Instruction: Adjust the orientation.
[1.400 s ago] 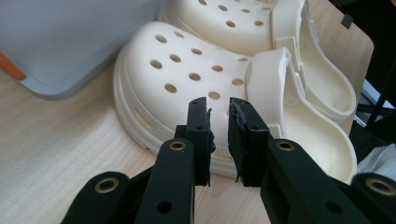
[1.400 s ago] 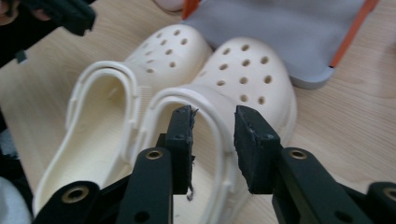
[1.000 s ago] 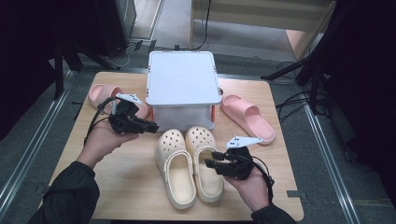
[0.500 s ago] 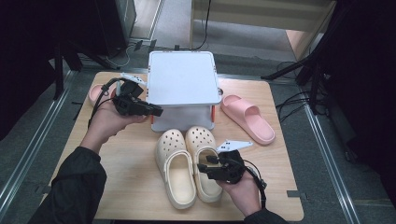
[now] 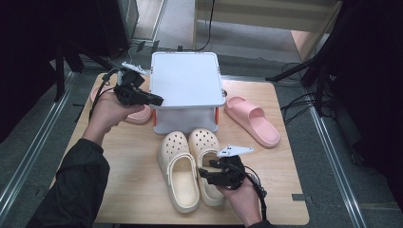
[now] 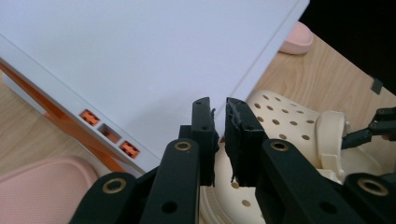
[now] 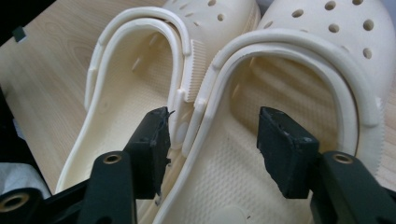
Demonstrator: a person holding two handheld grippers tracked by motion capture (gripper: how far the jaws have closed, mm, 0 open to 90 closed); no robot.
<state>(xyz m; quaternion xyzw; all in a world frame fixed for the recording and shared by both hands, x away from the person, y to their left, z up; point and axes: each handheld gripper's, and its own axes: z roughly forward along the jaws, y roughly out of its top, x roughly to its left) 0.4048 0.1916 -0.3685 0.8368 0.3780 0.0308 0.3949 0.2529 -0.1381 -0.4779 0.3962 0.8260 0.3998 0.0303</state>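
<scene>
Clogs (image 5: 192,166), cream, lie near-centre below a lidded white box (image 5: 186,90), pink slides at its left (image 5: 135,114) and right (image 5: 252,119). Right gripper (image 7: 212,140), jaws spread, straddles one clog's inner rim. Left gripper (image 6: 220,135), jaws nearly closed and empty, meets the box's corner.

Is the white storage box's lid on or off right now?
On. The lid sits flat across the white storage box, and the left gripper, nearly shut, hovers at its corner.
</scene>
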